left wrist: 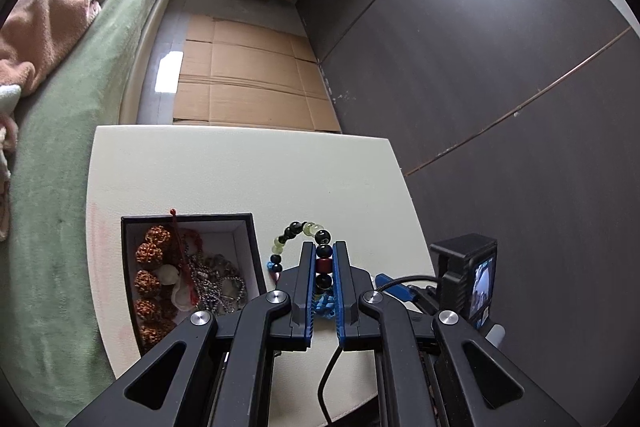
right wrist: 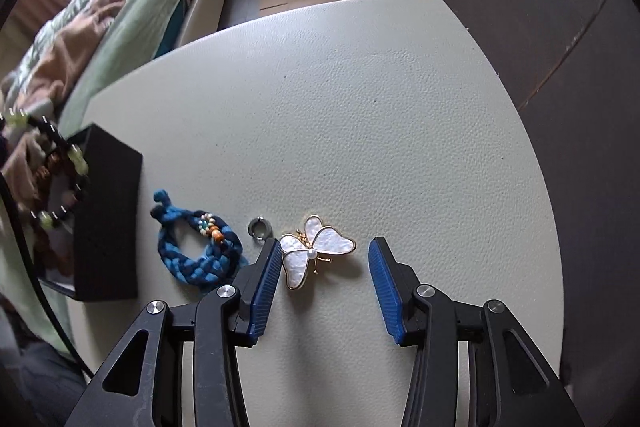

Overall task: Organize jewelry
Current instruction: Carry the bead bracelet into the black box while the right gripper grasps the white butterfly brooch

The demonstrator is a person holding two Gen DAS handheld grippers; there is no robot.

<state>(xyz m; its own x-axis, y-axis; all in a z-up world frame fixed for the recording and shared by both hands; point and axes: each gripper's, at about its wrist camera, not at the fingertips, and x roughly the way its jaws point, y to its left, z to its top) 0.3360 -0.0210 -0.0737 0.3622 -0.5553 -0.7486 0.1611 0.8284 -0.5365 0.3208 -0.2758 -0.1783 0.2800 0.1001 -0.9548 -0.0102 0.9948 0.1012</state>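
Note:
My left gripper is shut on a beaded bracelet of black, pale green and red beads, held above the table just right of the black jewelry box. The box holds brown seed beads, chains and other pieces. The bracelet also shows in the right wrist view over the box. My right gripper is open, its fingers on either side of a white butterfly brooch lying on the table. A blue braided bracelet and a small silver ring lie left of the brooch.
The cream table stands beside a bed with green bedding on the left and a dark wall panel on the right. Flattened cardboard lies on the floor beyond. The other gripper's camera is at my right.

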